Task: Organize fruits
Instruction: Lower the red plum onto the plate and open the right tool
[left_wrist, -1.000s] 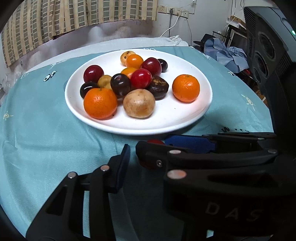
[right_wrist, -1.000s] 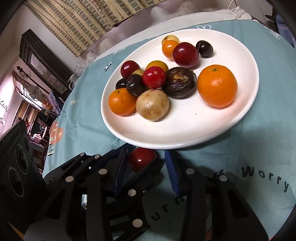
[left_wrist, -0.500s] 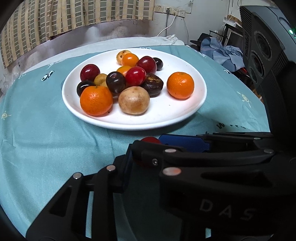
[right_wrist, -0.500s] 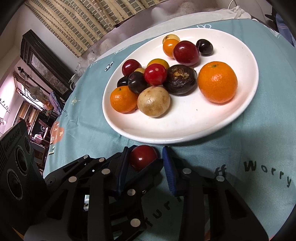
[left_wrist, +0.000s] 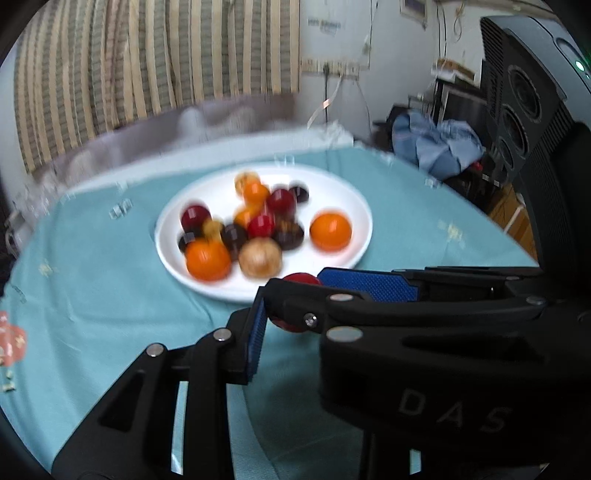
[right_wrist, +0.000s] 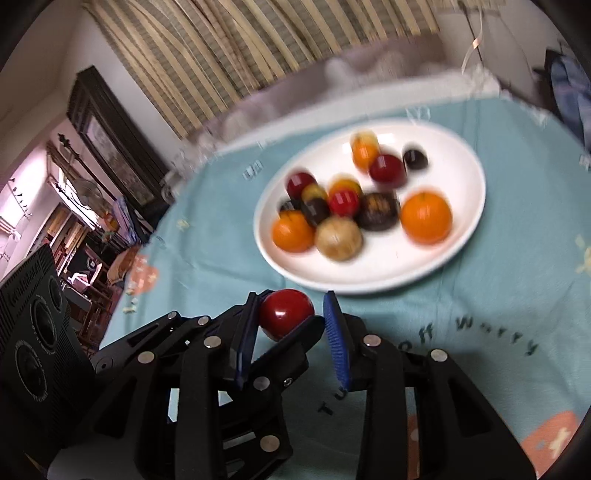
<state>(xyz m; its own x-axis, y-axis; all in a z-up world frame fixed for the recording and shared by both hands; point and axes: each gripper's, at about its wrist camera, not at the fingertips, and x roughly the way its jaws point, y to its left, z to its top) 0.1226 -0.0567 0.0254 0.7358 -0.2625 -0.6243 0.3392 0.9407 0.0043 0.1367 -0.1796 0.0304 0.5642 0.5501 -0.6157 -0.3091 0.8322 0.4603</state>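
A glossy red fruit (right_wrist: 286, 314) hangs above the teal cloth in front of the plate. My right gripper (right_wrist: 291, 306) is shut on it, one blue pad on each side. My left gripper (left_wrist: 288, 317) reaches in from the other side, crossed with the right one, and is shut on the same red fruit (left_wrist: 300, 277), which the black fingers mostly hide. Its second finger is hidden under the right gripper. Beyond them the white plate (left_wrist: 354, 206) (right_wrist: 369, 280) holds several fruits, blurred: two oranges, red and dark plums and a brown one.
A teal tablecloth (right_wrist: 480, 295) with printed letters covers the round table. Striped curtains hang behind it. A blue cloth pile (left_wrist: 436, 144) lies off the table's far right. The other gripper's black camera box (left_wrist: 524, 92) (right_wrist: 33, 314) fills one side of each view.
Both grippers closed on the red fruit and rose with it off the cloth. The plate now looks smaller and farther away, and the picture is blurred by the motion.
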